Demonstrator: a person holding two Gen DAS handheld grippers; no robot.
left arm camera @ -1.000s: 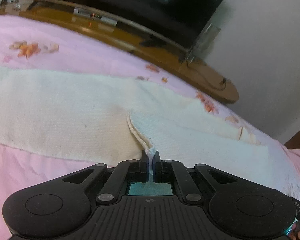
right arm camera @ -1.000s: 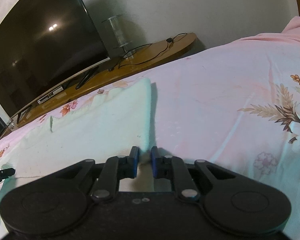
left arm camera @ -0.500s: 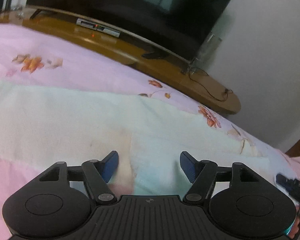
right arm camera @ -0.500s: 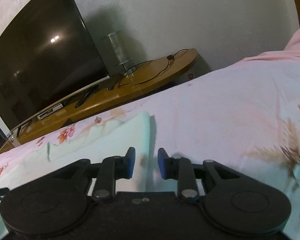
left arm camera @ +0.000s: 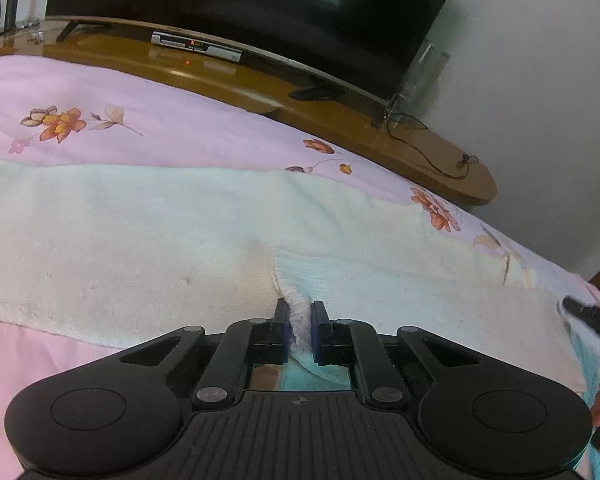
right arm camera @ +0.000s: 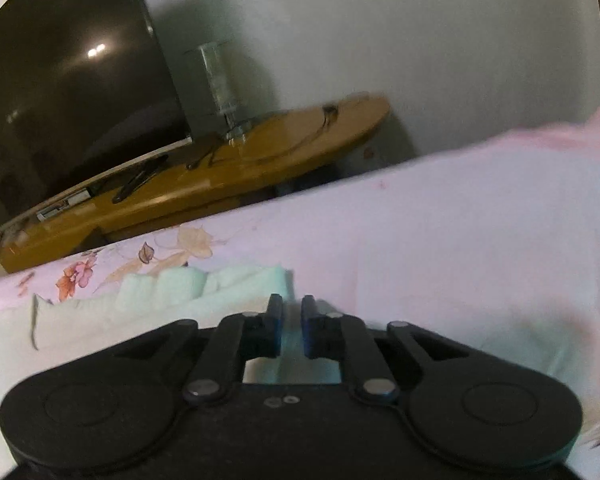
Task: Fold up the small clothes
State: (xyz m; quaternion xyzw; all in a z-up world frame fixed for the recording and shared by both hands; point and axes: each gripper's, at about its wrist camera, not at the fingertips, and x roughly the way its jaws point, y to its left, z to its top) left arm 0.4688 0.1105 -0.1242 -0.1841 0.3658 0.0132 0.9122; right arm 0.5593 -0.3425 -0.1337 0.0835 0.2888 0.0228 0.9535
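Observation:
A cream-white towel-like cloth lies spread across the pink floral bedsheet. My left gripper is shut on a bunched fold at the cloth's near edge. In the right wrist view the cloth is rumpled at its right end. My right gripper is nearly closed around the cloth's right edge, with cloth showing between its jaws. The right gripper's tip also shows at the right edge of the left wrist view.
A curved wooden TV stand runs along the far side of the bed, with a large dark TV, a set-top box and a cable. A white wall lies behind.
The left gripper let go of the cloth, opened wide, then closed again on a fold at its near edge. The right gripper opened slightly, then narrowed again on the cloth's right edge as it lifted.

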